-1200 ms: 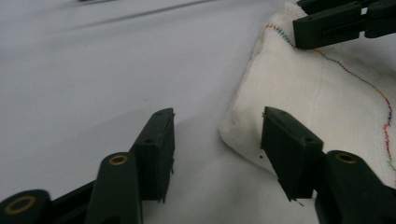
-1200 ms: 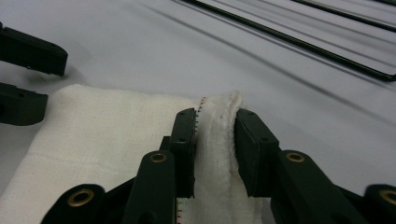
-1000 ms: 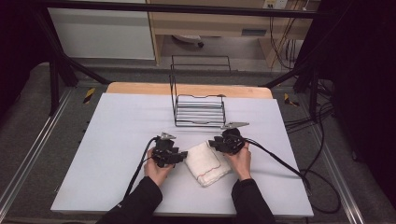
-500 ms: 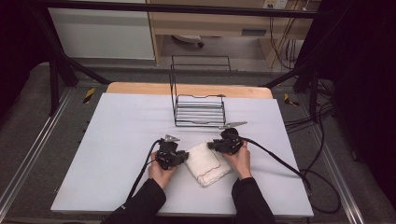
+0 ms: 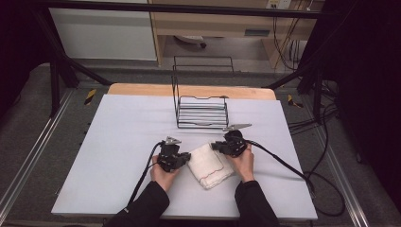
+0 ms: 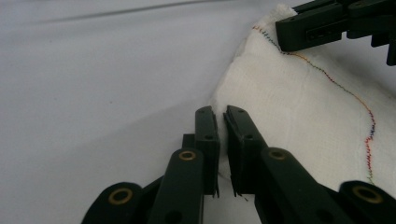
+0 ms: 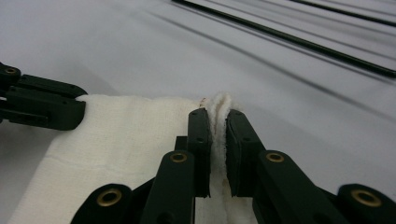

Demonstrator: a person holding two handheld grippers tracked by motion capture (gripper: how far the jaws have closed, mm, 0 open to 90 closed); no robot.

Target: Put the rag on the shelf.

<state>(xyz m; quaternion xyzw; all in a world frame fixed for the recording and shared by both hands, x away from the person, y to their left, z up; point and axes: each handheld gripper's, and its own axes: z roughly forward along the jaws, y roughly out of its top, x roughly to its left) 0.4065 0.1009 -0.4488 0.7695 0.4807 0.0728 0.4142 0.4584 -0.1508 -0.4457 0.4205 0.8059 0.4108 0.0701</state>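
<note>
Cloth (image 5: 206,163), white and folded, with a thin multicoloured stitched line along its hem, lies flat on the worktop (image 5: 118,132) between the two tools. The left tool (image 5: 182,158) pinches the cloth's edge nearest to it: in the left gripper view its jaws stand nearly closed with a thin fold of the fabric (image 6: 289,121) between them. The right tool (image 5: 216,146) grips the opposite upper corner; in the right gripper view a ridge of bunched fabric (image 7: 217,122) rises between its narrow jaws. Each tool appears in the other's view, set at the far edge of the cloth.

Both hands rest low on the worktop, the left hand (image 5: 164,173) behind its tool and the right hand (image 5: 243,163) behind its own. The dark-sleeved forearms run back toward the near edge. Both tools point inward at the cloth. A cable trails from each tool. Beyond the right tool, farther across the worktop, stands a black wire rack (image 5: 201,106).
</note>
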